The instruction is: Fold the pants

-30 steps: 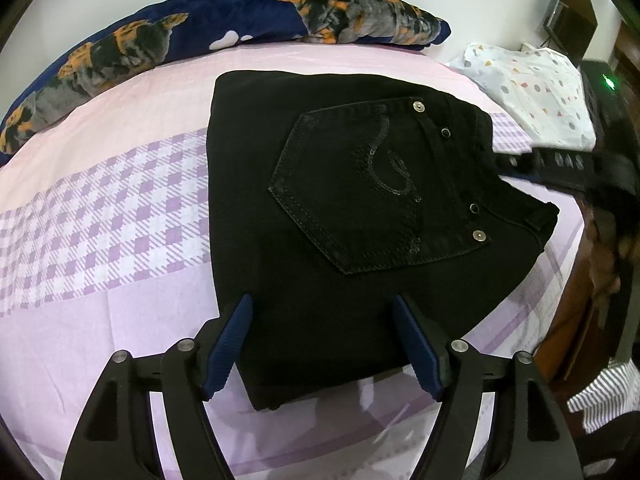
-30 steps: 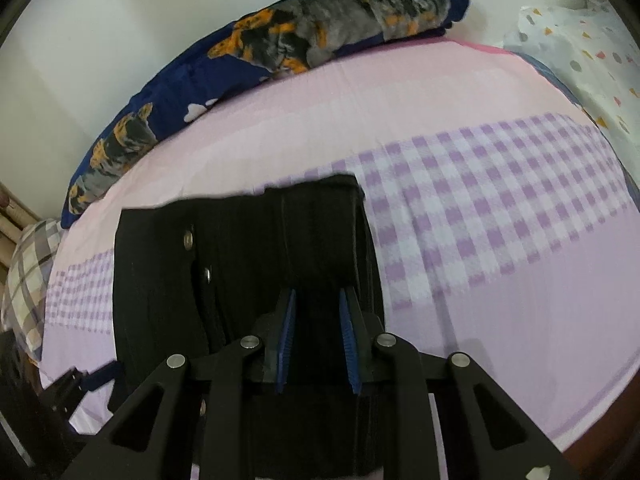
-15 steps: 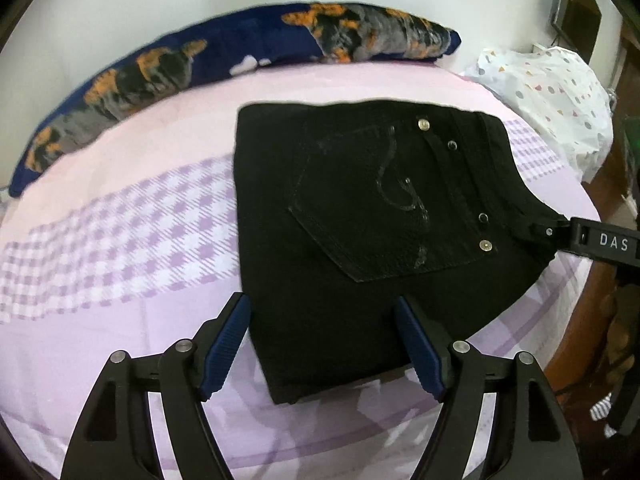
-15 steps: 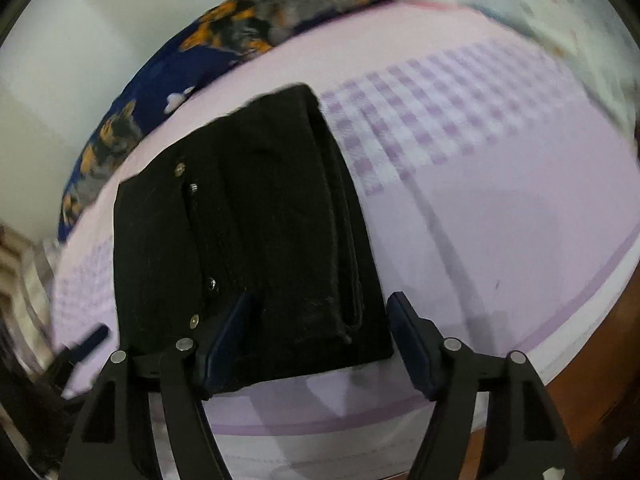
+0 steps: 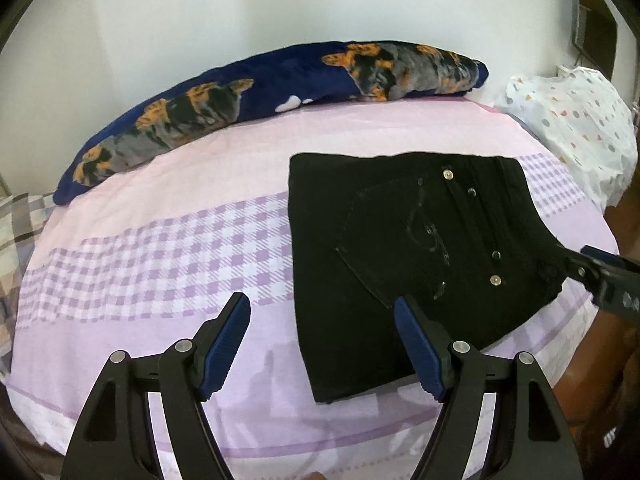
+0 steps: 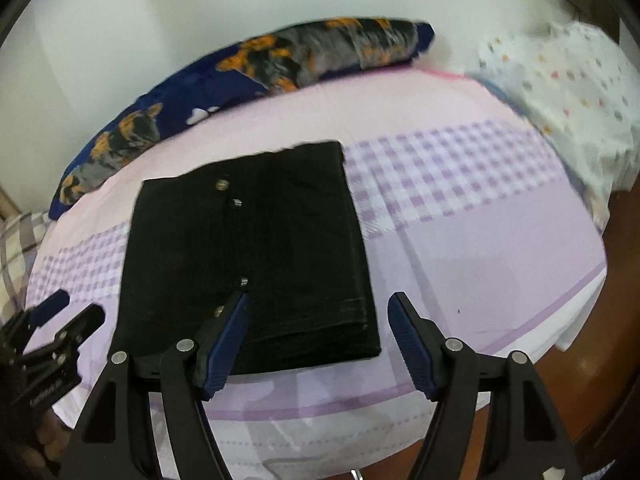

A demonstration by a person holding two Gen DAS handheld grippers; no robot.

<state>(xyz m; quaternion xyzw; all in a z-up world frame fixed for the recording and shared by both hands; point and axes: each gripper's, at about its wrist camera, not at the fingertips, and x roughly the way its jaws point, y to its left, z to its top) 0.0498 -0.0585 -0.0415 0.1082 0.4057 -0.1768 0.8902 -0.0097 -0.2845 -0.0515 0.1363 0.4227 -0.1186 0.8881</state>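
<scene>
The black pants (image 5: 404,248) lie folded into a compact rectangle on the pink and purple bed sheet (image 5: 160,248), back pocket and metal rivets facing up. In the right wrist view the same pants (image 6: 248,256) show stacked folded layers at their near edge. My left gripper (image 5: 322,338) hangs open above the sheet at the pants' near left corner, holding nothing. My right gripper (image 6: 318,338) is above the pants' near right corner, its jaws opening, with no cloth pressed between the pads. Each gripper appears in the other's view, the right one (image 5: 608,280) and the left one (image 6: 48,340).
A long navy pillow (image 5: 260,92) with orange and grey dog prints lies along the wall at the back. A white dotted bundle (image 5: 576,120) sits at the right end of the bed. Checked cloth (image 6: 16,240) is at the far left. The bed's wooden edge (image 6: 600,360) runs along the right.
My right gripper was shut on the pants' edge; its jaws have let go, spread wide and drawn back. My left gripper has lifted and pulled away, staying open. The pants lie still, folded.
</scene>
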